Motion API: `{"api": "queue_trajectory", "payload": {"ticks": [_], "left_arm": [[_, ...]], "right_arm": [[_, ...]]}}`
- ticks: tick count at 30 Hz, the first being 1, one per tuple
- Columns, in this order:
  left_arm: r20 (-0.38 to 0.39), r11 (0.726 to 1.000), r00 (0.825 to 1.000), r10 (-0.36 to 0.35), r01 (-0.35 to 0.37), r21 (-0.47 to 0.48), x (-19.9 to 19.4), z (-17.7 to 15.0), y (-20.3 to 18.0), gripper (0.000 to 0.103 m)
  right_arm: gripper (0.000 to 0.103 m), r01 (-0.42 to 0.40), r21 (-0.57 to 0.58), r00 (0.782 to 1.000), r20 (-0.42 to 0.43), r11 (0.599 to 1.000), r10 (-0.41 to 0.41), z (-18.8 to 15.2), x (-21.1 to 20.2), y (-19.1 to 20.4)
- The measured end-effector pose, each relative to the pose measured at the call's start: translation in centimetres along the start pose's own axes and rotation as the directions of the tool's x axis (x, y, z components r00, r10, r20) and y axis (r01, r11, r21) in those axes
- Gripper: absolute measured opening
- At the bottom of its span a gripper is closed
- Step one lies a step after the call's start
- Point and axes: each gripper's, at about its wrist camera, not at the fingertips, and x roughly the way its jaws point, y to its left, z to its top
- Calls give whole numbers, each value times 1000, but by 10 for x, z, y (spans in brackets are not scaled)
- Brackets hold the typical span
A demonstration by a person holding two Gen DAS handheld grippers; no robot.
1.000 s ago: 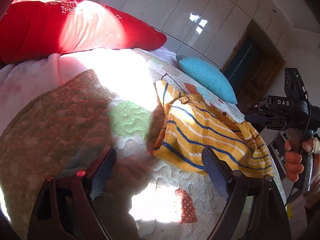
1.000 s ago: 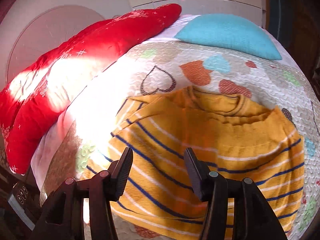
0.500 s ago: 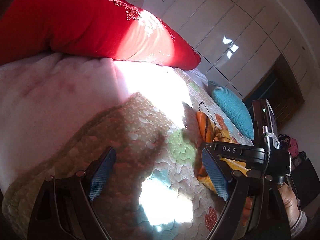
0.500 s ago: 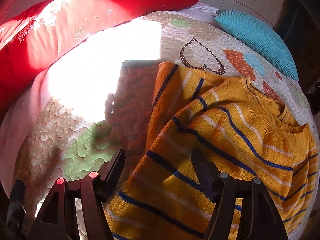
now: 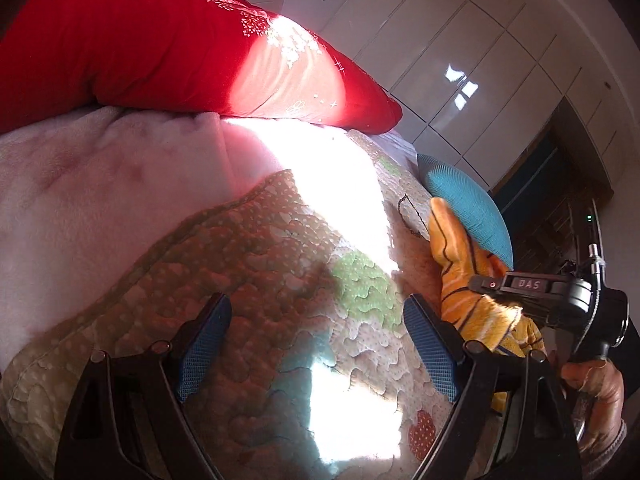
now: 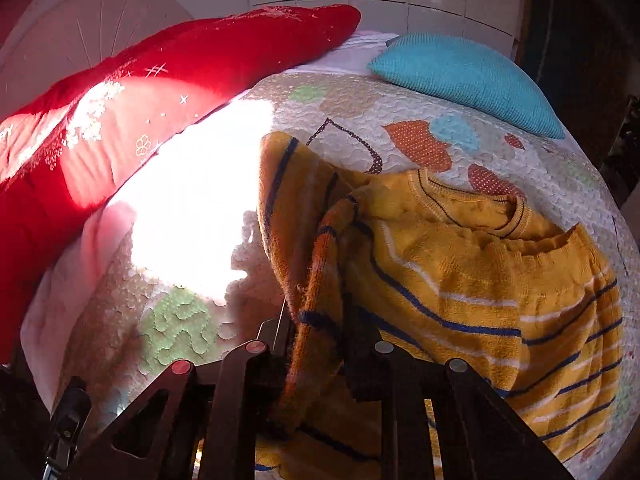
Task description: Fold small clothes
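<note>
A small yellow sweater [image 6: 480, 264] with blue and white stripes lies on the quilted bedspread [image 6: 360, 100], its collar toward the far side. My right gripper [image 6: 316, 344] is shut on the sweater's left sleeve and lifts that fold above the bed. In the left wrist view the sweater [image 5: 460, 272] rises at the right, held by the right gripper [image 5: 488, 286]. My left gripper [image 5: 316, 344] is open and empty, over bare quilt [image 5: 260, 264] left of the sweater.
A long red pillow [image 5: 160, 48] lies along the bed's far left side, also in the right wrist view [image 6: 160, 92]. A teal cushion [image 6: 464, 76] sits beyond the sweater. A pink blanket [image 5: 100, 184] lies under the quilt's edge. White wardrobe doors [image 5: 460, 40] stand behind.
My right gripper has closed on the sweater's left sleeve and raised it. My left gripper has swung away to the left, off the sweater, staying open.
</note>
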Motion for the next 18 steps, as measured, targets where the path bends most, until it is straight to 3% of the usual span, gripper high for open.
{"api": "queue_trajectory", "payload": {"ticks": [3,6,10,12,14,17,18], "left_arm": [[1,1000,1000,-6,6,26,1,-4,-9,87],[-13,998,1000,-15,16,59,4,-10,-22,87],[-87,994,996,-22,31,105,16,-19,-46,87],[-124,990,991,-46,62,129,18,-26,-63,87],[-170,981,983,-67,96,169,20,-33,-81,87],[-216,958,975,-56,113,262,19,-48,-108,87],[-225,949,973,-47,114,294,18,-52,-116,87]], "right_arm": [[20,-36,113,997,73,993,28,-2,-43,-71],[20,-11,230,993,114,973,-16,-17,-70,-153],[20,38,376,996,65,926,-67,-57,-66,-244],[21,-36,448,998,55,893,13,-80,-55,-277],[25,-146,529,989,77,836,124,-101,-42,-304],[27,-327,611,945,187,721,270,-122,-34,-331],[28,-357,615,934,208,703,292,-125,-35,-335]]}}
